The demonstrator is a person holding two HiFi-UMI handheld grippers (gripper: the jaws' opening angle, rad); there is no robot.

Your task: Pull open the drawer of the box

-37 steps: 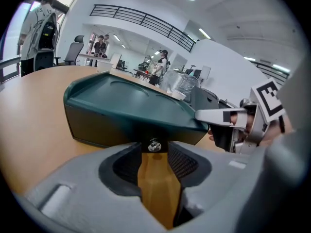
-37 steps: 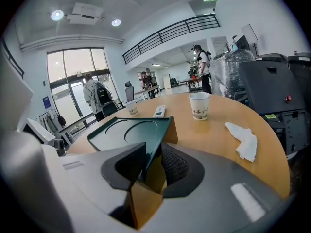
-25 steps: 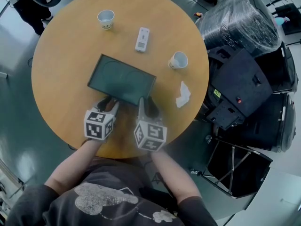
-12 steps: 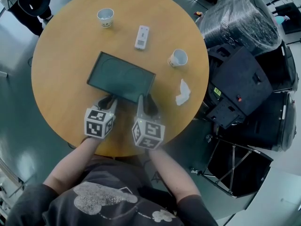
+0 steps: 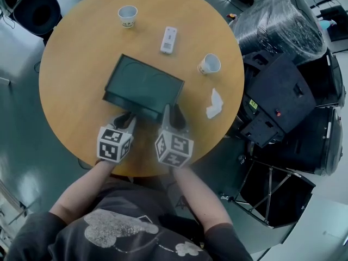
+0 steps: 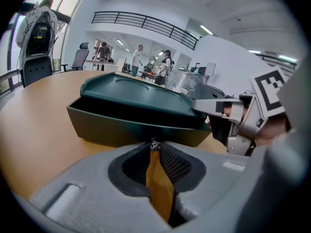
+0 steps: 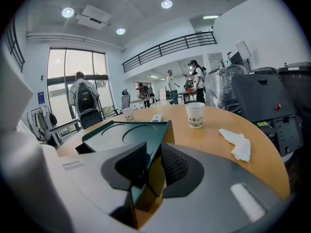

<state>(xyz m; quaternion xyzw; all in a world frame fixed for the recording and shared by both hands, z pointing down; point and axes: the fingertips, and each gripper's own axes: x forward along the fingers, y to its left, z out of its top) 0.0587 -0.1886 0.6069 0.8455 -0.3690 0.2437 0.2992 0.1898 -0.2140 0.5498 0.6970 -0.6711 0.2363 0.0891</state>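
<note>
Your left claw (image 6: 154, 148) pinches the drawer pull (image 6: 154, 143), narrow; your right claw (image 7: 148, 165) is closing on a corner of the box (image 7: 127, 134).

We can read no word or number anywhere. The paper cup (image 7: 195, 114) on the counter (image 5: 76, 102), beyond and right of the box (image 5: 142, 87), carries dark print too small to make out. A yellow-green label (image 5: 251, 104) on the black machine (image 5: 277, 99) further right of the box is just as illegible.

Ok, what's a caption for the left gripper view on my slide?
Left tongs pinch the small pull of the drawer, slightly open, in the green box.
</note>
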